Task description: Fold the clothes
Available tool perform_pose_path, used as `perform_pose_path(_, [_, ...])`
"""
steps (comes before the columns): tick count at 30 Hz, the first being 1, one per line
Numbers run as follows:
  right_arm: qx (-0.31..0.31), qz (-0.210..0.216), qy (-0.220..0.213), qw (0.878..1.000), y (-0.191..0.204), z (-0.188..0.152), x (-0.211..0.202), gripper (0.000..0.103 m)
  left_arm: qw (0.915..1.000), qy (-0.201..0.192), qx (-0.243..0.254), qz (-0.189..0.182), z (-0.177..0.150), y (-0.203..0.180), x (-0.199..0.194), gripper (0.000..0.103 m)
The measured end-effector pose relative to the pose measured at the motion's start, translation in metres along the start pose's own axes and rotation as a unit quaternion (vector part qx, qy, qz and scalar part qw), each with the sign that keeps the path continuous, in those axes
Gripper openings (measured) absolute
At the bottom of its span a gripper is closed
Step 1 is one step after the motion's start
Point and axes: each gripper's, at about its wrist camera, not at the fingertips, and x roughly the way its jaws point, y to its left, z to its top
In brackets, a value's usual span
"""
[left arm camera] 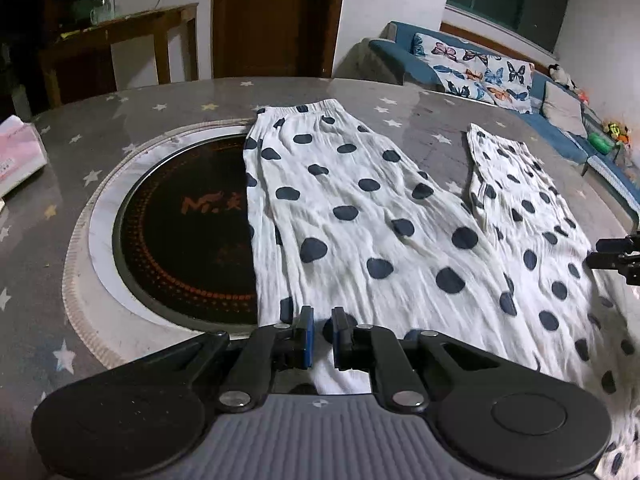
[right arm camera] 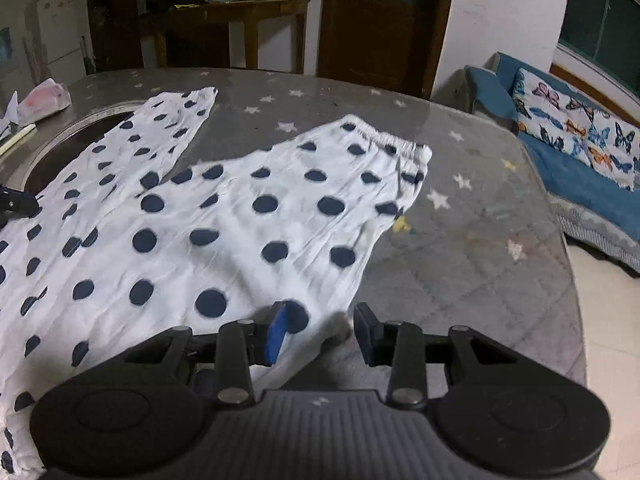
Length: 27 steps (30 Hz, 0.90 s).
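White trousers with dark blue dots (left arm camera: 360,220) lie spread on the round table (left arm camera: 40,248), both legs pointing away with their elastic cuffs (left arm camera: 320,106) at the far end. My left gripper (left arm camera: 322,334) sits low over the near left edge of the cloth, its blue pads a narrow gap apart with fabric showing beneath. In the right wrist view the trousers (right arm camera: 200,220) fill the left half. My right gripper (right arm camera: 320,334) is open wide over their near right edge, one pad (right arm camera: 276,334) above cloth and the other above the table cover (right arm camera: 480,248).
A dark round heater plate (left arm camera: 180,232) is set into the table centre, partly under the left leg. A pink tissue pack (left arm camera: 20,152) lies at the far left. A blue sofa with butterfly cushions (right arm camera: 580,148) stands to the right, a wooden side table (left arm camera: 120,36) behind.
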Motion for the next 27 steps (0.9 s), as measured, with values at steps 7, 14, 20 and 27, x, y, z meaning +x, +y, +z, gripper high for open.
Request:
perform_pose_path(7, [0.015, 0.009, -0.038, 0.999, -0.012, 0.051, 0.034, 0.037, 1.0, -0.002, 0.006, -0.003, 0.013, -0.012, 0.019, 0.011])
perform_pose_path(14, [0.03, -0.012, -0.021, 0.999, -0.035, 0.077, 0.092, 0.038, 0.9998, -0.005, 0.016, 0.014, 0.016, -0.009, 0.026, 0.013])
perform_pose_path(20, [0.059, -0.043, -0.019, 0.997, -0.057, 0.07, 0.093, 0.043, 0.9993, -0.01, 0.022, 0.028, 0.016, -0.002, 0.027, 0.012])
perform_pose_path(27, [0.06, -0.053, -0.029, 0.996, -0.065, 0.078, 0.09, 0.043, 0.9993, -0.012, 0.024, 0.026, 0.025, -0.006, 0.031, 0.012])
